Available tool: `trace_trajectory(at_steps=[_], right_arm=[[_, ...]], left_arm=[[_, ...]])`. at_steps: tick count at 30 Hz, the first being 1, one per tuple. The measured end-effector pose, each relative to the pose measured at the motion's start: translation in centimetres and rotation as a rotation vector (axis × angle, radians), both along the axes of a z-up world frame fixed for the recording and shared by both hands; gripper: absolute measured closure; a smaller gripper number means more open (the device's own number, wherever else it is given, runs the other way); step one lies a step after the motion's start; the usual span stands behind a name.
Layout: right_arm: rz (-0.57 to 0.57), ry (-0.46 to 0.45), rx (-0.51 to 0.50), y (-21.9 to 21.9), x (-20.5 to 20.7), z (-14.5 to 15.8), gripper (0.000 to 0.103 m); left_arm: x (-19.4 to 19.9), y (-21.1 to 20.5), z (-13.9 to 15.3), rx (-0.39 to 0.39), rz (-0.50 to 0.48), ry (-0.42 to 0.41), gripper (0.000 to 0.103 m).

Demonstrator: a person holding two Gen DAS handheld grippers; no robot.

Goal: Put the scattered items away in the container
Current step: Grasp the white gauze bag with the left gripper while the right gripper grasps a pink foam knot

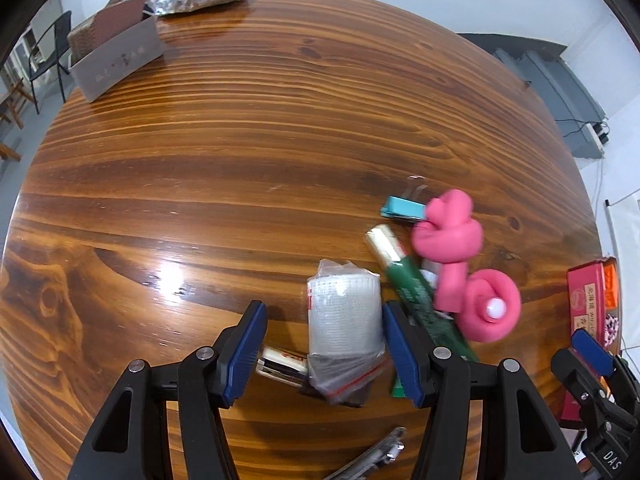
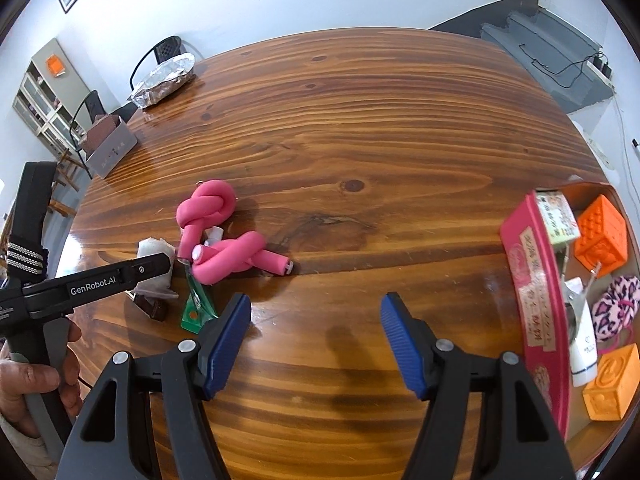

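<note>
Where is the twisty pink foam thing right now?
In the right wrist view, the pink foam roller lies on the wooden table, left of centre, beside the green packet.

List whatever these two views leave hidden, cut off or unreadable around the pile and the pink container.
- Left gripper: whether its pads press the bagged gauze roll is unclear; the left wrist view shows the roll between them.
- Dark packet: mostly covered by the roll.
- Metal tool: cut off by the bottom edge.
- Pink foam curlers: motion-blurred in the left view.
- Pink container: its right side is cut by the right wrist view's edge; its label print is too small to read.
</note>
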State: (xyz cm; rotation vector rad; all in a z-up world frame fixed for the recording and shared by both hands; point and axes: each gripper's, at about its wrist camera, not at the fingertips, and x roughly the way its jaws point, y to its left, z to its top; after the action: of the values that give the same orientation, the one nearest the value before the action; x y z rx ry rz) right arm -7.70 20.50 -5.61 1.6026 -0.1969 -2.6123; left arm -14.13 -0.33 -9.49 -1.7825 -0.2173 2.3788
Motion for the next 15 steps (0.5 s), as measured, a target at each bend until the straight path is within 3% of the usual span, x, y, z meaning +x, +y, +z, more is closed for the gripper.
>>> trace_trajectory(at_steps=[2, 4, 9, 10, 11, 15], right_arm=[[0.013, 0.0, -0.008, -0.5, -0.5, 0.0, 0.032], [0.024, -0.006, -0.027, -1.0, -1.1, -0.2, 0.03], [0.034, -0.035, -0.095, -2.1, -2.5, -0.8, 0.029], [0.039, -0.036, -0.097, -2.3, -2.7, -0.8, 0.029], [0.046, -0.036, -0.098, -2.6, -2.9, -0.9, 0.029], [0.061, -0.047, -0.105, -3.6, -3.9, -1.3, 0.028]], left_arm=[[-0.1, -0.6, -0.1, -0.017, 0.009, 0.003, 0.043], [-0.3, -1.4, -0.4, -0.019, 0.022, -0.007, 0.05], [-0.6, -2.7, -0.5, -0.04, 0.046, 0.0, 0.05], [-0.6, -3.0, -0.5, -0.039, 0.05, 0.001, 0.054], [-0.7, -3.2, -0.5, -0.039, 0.053, 0.004, 0.063], [-0.9, -4.0, -0.6, -0.027, 0.063, 0.006, 0.065]])
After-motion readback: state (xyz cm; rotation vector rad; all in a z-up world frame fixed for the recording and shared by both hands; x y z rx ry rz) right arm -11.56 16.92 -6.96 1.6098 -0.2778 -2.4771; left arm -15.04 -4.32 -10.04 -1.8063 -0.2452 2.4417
